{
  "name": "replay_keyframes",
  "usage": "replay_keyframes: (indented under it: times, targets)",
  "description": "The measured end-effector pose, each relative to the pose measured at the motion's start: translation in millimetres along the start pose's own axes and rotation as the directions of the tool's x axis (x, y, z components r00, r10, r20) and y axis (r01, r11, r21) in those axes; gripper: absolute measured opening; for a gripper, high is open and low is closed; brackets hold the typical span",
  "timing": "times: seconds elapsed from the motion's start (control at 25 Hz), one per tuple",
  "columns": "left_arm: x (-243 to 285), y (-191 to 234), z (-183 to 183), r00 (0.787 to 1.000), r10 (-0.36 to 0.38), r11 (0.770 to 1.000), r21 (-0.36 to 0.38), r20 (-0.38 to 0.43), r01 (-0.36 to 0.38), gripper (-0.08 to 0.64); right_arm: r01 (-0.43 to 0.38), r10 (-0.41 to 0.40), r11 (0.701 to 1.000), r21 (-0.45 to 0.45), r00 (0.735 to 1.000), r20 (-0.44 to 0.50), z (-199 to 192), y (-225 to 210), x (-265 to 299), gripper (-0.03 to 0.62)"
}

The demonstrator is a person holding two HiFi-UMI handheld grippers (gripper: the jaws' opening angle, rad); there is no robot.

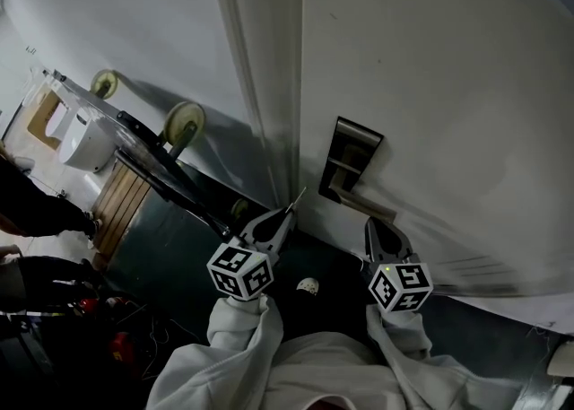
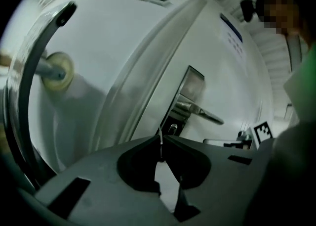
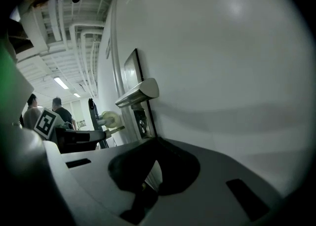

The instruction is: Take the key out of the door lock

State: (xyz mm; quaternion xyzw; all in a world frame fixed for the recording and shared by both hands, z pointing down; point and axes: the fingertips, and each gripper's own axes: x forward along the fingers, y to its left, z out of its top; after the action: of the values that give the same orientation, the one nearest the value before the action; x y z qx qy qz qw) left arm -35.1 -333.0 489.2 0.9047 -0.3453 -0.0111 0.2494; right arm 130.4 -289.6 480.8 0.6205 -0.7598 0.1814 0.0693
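Observation:
On the white door [image 1: 430, 85] sits a dark lock plate [image 1: 354, 161] with a silver lever handle [image 1: 363, 206]. My left gripper [image 1: 289, 212] is shut on a thin metal key [image 1: 297, 196], just left of the plate at the door's edge. The key's blade [image 2: 160, 140] sticks up from the closed tips, apart from the keyhole [image 2: 173, 129] beyond it. My right gripper [image 1: 378, 224] hangs just below the handle, shut and holding nothing. In the right gripper view the handle [image 3: 139, 93] and the keyhole [image 3: 142, 123] lie ahead, above its tips [image 3: 155, 142].
A long black bar [image 1: 157, 161] on cream round mounts [image 1: 184, 121] runs along the wall left of the door frame [image 1: 265, 85]. A person [image 1: 36, 211] stands at far left beside a wooden panel [image 1: 121, 202]. Two people [image 3: 44, 105] stand far back.

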Motion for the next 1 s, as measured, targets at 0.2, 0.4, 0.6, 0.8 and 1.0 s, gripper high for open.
replay_keyframes:
  times: [0.2, 0.4, 0.6, 0.8, 1.0]
  targets:
    - [-0.2, 0.7, -7.0, 0.995, 0.078, 0.971, 0.230, -0.064, -0.061, 0.026, 0.060, -0.059, 0.998, -0.015, 0.998, 0.022, -0.2, -10.3, -9.8, 0.052]
    - [-2.7, 4.0, -16.1, 0.988, 0.126, 0.944, 0.316, -0.095, -0.090, 0.026, 0.082, -0.081, 0.996, -0.021, 0.996, 0.031, -0.9, -14.6, -15.7, 0.052]
    - [-2.9, 5.4, -14.1, 0.990, 0.119, 0.947, 0.308, -0.075, -0.090, 0.026, 0.095, -0.093, 0.995, -0.025, 0.995, 0.040, -2.1, -16.9, -20.9, 0.051]
    - [-1.4, -1.0, -13.1, 0.994, 0.085, 0.951, 0.305, -0.074, -0.059, 0.026, 0.093, -0.091, 0.995, -0.039, 0.994, 0.052, 0.7, -16.0, -25.1, 0.051]
    - [2.6, -9.2, -11.4, 0.996, 0.057, 0.949, 0.313, -0.073, -0.032, 0.026, 0.087, -0.085, 0.995, -0.048, 0.995, 0.049, -0.1, -11.8, -25.4, 0.051]
